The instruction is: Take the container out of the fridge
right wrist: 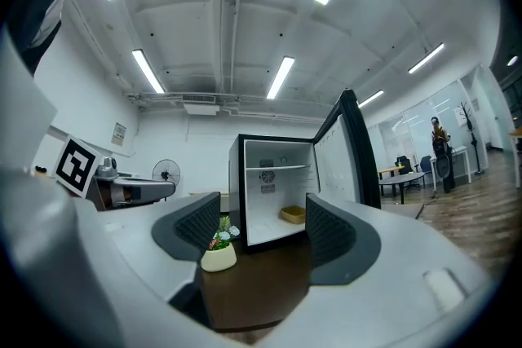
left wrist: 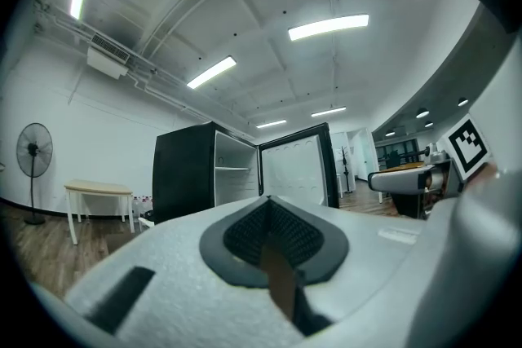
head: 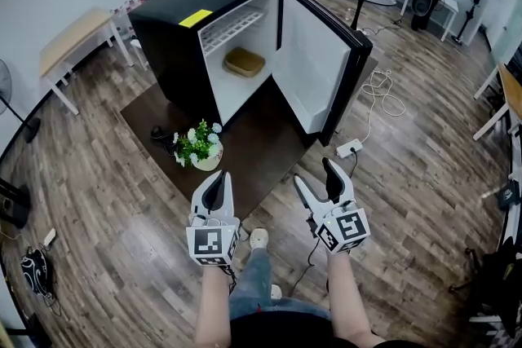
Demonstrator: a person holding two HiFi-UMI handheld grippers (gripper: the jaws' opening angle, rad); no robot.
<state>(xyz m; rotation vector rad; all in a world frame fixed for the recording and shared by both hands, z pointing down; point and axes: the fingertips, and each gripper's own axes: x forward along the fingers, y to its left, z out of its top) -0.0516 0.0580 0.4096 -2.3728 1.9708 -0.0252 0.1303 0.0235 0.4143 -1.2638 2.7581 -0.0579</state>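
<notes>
Head view: a black boxy mini fridge (head: 175,20) stands at twelve o'clock from both grippers, its white-lined door (head: 314,65) swung open toward two o'clock. A shallow tan rectangular container (head: 245,62) rests on the fridge's white floor, below the wire shelf (head: 232,28). At seven o'clock of the frame, the left gripper (head: 216,180) has its jaws pressed together, holding nothing. At five o'clock, the right gripper (head: 315,175) has its jaws spread wide and empty; its own view shows the container far off in the gap. A cream pot of white flowers (head: 198,147) sits on the dark brown mat (head: 265,134), at eleven o'clock of the left gripper.
</notes>
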